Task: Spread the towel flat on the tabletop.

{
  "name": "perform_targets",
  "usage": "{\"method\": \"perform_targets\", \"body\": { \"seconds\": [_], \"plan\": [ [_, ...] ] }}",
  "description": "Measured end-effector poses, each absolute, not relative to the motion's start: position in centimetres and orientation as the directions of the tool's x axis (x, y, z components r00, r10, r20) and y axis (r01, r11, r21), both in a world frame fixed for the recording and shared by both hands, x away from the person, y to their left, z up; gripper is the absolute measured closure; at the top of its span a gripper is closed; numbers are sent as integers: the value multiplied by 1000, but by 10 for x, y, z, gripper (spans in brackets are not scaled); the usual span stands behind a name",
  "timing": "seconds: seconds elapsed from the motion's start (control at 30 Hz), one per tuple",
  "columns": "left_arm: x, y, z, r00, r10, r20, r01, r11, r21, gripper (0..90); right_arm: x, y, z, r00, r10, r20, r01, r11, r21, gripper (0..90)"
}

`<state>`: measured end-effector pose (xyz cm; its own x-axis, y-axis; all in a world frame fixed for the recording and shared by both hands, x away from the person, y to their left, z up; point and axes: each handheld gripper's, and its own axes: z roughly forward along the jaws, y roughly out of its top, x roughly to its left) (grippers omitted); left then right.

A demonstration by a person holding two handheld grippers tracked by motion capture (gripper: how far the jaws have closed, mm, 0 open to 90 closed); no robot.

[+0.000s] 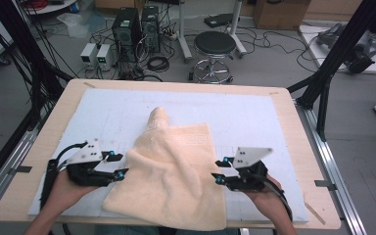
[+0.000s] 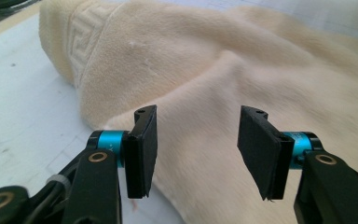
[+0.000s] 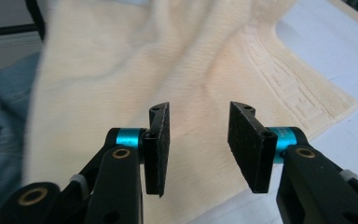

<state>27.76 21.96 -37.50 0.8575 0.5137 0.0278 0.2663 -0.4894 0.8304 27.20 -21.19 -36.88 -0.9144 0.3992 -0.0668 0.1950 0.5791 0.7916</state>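
Both grippers, left gripper (image 1: 118,165) and right gripper (image 1: 220,170), have their jaws spread and pinch nothing. Between them a cream towel (image 1: 171,171) lies crumpled on the white mat (image 1: 254,117) covering the wooden table (image 1: 293,122). Behind stand a stool (image 1: 215,46) and computers (image 1: 137,27).

Even, bright indoor light falls from above, leaving only soft shadows under the towel (image 1: 169,166). The high view is slightly soft and low in detail. In the right gripper view the left edge blurs.

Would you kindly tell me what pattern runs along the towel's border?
An embossed Greek-key band in the same cream colour as the towel, clearest in the left gripper view.
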Motion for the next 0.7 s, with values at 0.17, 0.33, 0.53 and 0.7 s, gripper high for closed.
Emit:
{"method": "perform_targets", "body": {
  "seconds": [0.17,0.33,0.53,0.7],
  "plan": [
    [312,206,-398,827,562,-7,340,-491,802,456,319,-197,-401,-903,429,-27,269,613,743,565],
    [324,198,-419,827,558,-64,408,-519,751,668,335,-191,-429,-913,405,52,327,649,687,708],
    [318,202,-423,818,569,-78,421,-503,755,828,330,-200,-423,-903,424,64,342,623,703,841],
    [296,211,-408,820,570,-52,382,-478,791,841,308,-215,-403,-889,457,7,310,592,744,840]
  ]
}}
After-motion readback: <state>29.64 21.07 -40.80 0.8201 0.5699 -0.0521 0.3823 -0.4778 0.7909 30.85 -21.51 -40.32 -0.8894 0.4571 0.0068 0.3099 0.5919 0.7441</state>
